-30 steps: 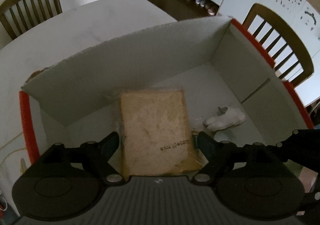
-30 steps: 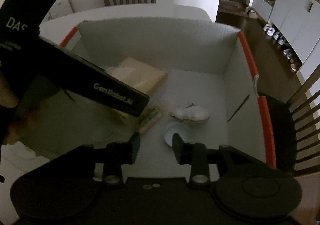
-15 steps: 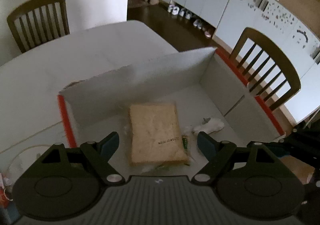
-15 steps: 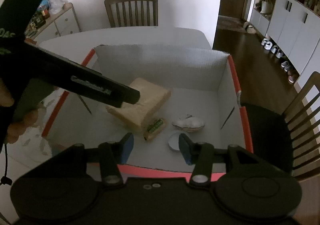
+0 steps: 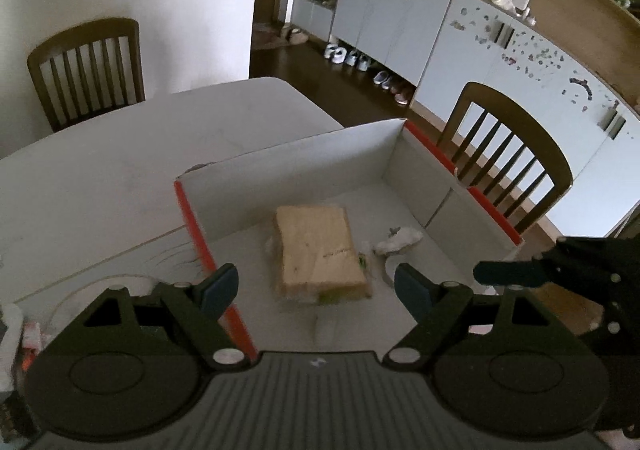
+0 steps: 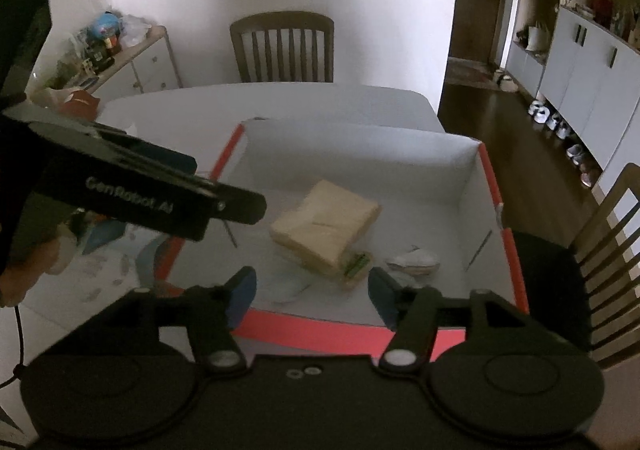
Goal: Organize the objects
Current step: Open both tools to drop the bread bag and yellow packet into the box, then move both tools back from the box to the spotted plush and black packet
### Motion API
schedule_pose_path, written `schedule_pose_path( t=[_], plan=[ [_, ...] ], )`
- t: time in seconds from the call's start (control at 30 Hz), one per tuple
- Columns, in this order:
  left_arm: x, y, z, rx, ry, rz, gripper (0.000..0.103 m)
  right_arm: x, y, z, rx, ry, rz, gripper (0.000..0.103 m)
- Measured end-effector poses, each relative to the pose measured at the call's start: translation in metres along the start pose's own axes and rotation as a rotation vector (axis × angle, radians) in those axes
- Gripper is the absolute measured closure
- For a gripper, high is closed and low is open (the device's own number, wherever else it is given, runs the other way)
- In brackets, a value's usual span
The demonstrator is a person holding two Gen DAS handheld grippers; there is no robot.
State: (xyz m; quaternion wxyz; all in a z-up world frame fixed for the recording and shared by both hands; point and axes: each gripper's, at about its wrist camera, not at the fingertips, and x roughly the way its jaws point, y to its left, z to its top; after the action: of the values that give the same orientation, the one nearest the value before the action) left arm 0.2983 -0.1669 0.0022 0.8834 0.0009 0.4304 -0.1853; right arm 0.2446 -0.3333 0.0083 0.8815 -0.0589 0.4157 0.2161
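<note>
1. Left gripper: jaws spread wide, nothing between them; held above the near-left rim of the box, angled downward; right gripper: jaws part-open and just been opening, nothing between them; held above the near rim of the box, angled downward.
2. Box: white inside, red-edged, open top, on a white table; contents: wrapped sandwich flat on the floor near the middle; small green-labelled packet touching the sandwich's near-right corner; white crumpled item to the right, apart from the sandwich; pale round piece near the front wall.
3. Indistinct: nature of the white crumpled item and the round piece; printed text on the sandwich wrapper unreadable; clutter on the far-left sideboard blurred.
4. Hand: partly cut off at the left edge, gripping the left gripper's handle.
</note>
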Motion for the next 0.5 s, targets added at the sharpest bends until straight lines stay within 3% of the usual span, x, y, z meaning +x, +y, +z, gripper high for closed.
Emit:
schedule_pose_path(
  t=[0.5],
  plan=[
    [-0.064,0.054,-0.058,0.022,-0.045,0.007,0.018,0.004,0.090,-0.010,0.004,0.009,0.005,0.037]
  ],
)
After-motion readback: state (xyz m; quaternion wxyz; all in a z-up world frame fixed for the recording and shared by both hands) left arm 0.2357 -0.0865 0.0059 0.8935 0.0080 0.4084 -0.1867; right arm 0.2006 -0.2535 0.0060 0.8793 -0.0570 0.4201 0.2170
